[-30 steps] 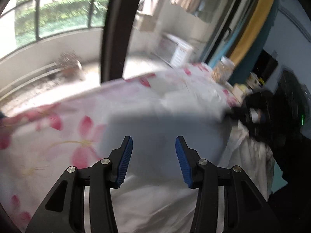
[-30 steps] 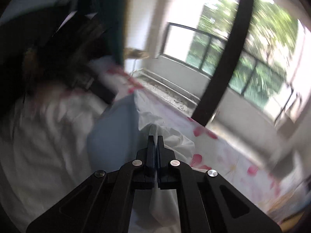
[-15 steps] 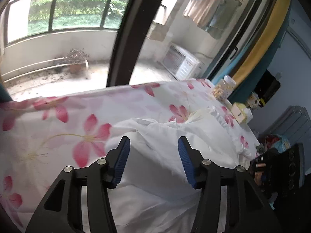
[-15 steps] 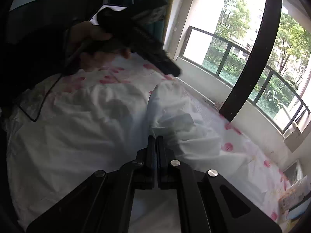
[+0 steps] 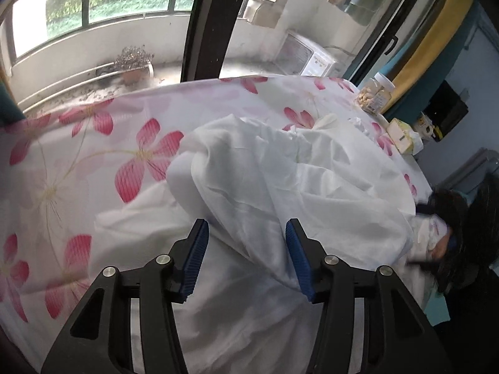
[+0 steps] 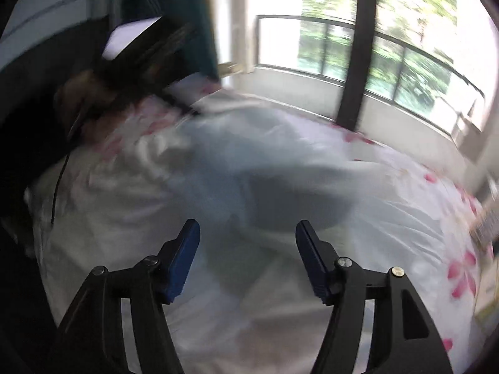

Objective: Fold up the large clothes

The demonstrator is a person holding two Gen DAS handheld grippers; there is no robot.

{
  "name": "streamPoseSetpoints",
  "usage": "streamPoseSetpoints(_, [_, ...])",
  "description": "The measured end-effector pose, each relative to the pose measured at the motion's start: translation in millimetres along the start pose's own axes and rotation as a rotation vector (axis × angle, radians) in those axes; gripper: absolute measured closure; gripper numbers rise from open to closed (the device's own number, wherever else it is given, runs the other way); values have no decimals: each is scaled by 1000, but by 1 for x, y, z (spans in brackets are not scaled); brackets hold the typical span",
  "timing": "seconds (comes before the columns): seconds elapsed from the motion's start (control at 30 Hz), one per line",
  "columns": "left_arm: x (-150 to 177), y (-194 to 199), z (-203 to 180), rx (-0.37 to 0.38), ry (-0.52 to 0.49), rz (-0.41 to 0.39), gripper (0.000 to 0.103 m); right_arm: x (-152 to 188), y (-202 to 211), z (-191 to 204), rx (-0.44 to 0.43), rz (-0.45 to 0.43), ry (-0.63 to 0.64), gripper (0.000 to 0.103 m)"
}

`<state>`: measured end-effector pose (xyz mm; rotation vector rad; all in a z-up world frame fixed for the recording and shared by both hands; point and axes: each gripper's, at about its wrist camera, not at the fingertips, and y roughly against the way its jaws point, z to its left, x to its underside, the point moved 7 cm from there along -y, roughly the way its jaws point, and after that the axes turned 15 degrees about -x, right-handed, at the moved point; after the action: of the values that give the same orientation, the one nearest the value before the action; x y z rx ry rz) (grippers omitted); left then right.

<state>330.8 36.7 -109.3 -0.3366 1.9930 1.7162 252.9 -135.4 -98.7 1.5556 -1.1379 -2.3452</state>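
A large white garment (image 5: 280, 187) lies crumpled in loose folds on a bed sheet printed with pink flowers (image 5: 78, 162). My left gripper (image 5: 246, 243) hovers over the near part of the cloth, jaws open, nothing pinched between the blue pads (image 5: 196, 249). In the blurred right wrist view the same white garment (image 6: 249, 162) spreads over the sheet. My right gripper (image 6: 248, 240) is above it with its jaws opening, and no cloth is between them. A hand with the other gripper (image 6: 103, 93) shows dimly at the far left of that view.
A jar of snacks (image 5: 374, 96) and a yellow tissue box (image 5: 402, 137) stand at the bed's far right edge. A dark pillar (image 5: 209, 21) and balcony windows lie beyond the bed. A dark bundle (image 5: 455, 233) sits at the right edge.
My right gripper went from shut on a fold of the white garment to wide open, letting the cloth drop. The left gripper stayed open and moved nearer to the cloth.
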Motion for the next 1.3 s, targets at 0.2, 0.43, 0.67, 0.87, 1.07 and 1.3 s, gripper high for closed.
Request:
streamPoseSetpoints(0.2, [16, 4, -5, 6, 18, -9, 49, -17, 21, -64, 54, -120, -414, 39])
streamPoseSetpoints(0.43, [17, 8, -9, 9, 27, -43, 57, -19, -2, -84, -130, -155, -784, 39])
streamPoseSetpoints(0.67, [18, 14, -16, -4, 53, -99, 80, -52, 5, -88, 31, -135, -728, 39])
streamPoseSetpoints(0.87, [29, 13, -10, 3, 101, -115, 91, -19, -33, -88, 103, 30, -690, 39])
streamPoseSetpoints(1.07, [36, 19, -3, 16, 152, -144, 93, 9, -25, -84, 93, 52, -716, 63])
streamPoseSetpoints(1.3, [29, 29, -8, 18, 186, -209, 97, 33, -30, -78, -29, 78, -820, 63])
